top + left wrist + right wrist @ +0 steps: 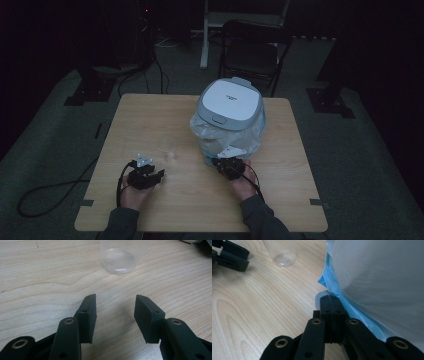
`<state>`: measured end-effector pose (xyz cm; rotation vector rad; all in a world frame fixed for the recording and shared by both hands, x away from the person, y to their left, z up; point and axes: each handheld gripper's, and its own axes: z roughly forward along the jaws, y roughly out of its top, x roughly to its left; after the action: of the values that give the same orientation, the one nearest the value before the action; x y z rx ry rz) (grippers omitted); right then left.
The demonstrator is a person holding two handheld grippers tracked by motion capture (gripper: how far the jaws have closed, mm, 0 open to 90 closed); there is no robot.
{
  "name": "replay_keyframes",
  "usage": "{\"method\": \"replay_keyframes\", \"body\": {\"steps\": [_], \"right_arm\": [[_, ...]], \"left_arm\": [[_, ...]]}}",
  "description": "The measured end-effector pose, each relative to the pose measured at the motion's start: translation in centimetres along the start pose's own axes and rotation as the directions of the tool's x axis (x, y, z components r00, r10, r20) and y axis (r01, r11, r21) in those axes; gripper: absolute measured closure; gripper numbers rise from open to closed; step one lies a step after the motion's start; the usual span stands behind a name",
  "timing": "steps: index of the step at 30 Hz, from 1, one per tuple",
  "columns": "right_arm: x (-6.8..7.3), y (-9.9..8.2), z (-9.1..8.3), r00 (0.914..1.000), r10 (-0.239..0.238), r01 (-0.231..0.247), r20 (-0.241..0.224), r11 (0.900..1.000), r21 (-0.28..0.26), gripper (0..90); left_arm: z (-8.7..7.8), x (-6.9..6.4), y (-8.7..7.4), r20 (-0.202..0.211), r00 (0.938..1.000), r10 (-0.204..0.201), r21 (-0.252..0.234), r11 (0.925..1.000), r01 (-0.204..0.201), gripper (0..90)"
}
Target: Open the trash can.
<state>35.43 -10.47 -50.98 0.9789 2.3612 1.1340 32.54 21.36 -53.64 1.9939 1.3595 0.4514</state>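
Note:
A grey bin with a white lid (231, 100) stands at the middle back of the wooden table (150, 115), wrapped in a clear plastic bag (382, 277) over a blue liner (332, 287). A clear plastic cup (167, 150) stands upright to its left. My left gripper (116, 307) lies low on the table a short way before the cup (120, 257), jaws open and empty. My right gripper (332, 300) is shut, jaws pressed flat together, tips at the bin's foot against the blue liner's edge. I see nothing between them.
The other gripper (232, 257) lies at the far left of the right gripper view, beyond the cup (283, 255). A folding chair (252, 50) stands behind the table. Cables (50, 192) run across the dark floor at left. Bare wood lies between the two hands.

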Motion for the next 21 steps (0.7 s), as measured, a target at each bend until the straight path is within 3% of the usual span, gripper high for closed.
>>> {"method": "replay_keyframes", "body": {"steps": [14,18,21], "right_arm": [[0.1,-0.7,1.1,0.9998,-0.010,0.010,0.016,0.9999,0.012,90.0],[0.5,-1.0,1.2,0.9978,-0.045,0.044,0.048,0.9990,0.008,90.0],[0.4,-1.0,1.2,0.9985,-0.035,0.034,0.042,0.9994,0.008,90.0]], "left_arm": [[0.0,-0.1,0.0,-0.002,1.0000,0.002,0.002,1.0000,-0.002,53.3],[0.0,-0.1,0.0,-0.004,1.0000,0.003,0.001,1.0000,-0.003,53.3],[0.0,-0.1,0.0,-0.005,1.0000,0.006,0.002,1.0000,-0.006,53.4]]}}
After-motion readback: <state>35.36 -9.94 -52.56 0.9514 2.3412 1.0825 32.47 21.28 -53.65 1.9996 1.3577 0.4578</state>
